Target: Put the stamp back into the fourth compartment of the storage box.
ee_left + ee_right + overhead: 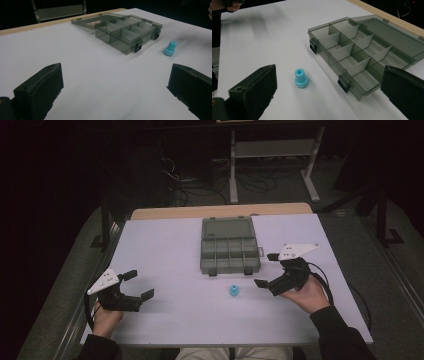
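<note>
A smoky translucent plastic organizer box [230, 251] lies open, compartments empty, near a blue stepped plastic cap [234, 291]; the left gripper [138, 285] and right gripper [267, 269] gape wide, holding nothing.

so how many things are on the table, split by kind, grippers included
compartment box, grey, lid open: 1
blue plastic piece: 1
handheld grippers: 2, the left gripper and the right gripper, both with jaws apart and holding nothing
total: 4
</note>
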Demonstrator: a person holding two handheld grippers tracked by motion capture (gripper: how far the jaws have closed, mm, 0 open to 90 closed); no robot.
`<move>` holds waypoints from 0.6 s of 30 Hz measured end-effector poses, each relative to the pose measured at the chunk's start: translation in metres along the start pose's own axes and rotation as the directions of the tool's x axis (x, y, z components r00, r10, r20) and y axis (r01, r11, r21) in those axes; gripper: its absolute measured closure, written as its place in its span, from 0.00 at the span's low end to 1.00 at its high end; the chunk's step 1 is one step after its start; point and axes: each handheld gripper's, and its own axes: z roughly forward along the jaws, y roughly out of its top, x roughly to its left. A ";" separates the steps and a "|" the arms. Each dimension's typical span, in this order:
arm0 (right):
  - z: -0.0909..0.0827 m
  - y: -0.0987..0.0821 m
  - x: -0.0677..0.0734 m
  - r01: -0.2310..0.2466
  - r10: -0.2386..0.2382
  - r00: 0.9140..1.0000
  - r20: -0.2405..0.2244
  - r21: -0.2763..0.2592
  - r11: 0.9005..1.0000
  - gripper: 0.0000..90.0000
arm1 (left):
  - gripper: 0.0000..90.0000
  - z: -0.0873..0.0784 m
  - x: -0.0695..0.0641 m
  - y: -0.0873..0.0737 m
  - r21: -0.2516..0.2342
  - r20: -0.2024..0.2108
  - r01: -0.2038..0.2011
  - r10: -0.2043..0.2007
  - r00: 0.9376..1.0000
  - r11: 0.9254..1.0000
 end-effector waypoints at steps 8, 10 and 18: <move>0.008 0.000 0.002 0.005 -0.005 1.000 -0.014 0.015 1.000 0.00 | 0.00 0.000 0.000 0.000 -0.001 0.000 0.001 -0.001 1.000 1.000; 0.010 0.001 0.002 0.008 -0.008 1.000 -0.019 0.021 1.000 0.00 | 0.00 0.000 0.000 0.000 -0.001 0.000 0.001 -0.001 1.000 1.000; 0.019 0.000 0.004 0.012 -0.010 0.999 -0.036 0.037 0.999 0.00 | 0.00 0.000 0.000 0.000 0.000 0.001 0.001 -0.001 1.000 1.000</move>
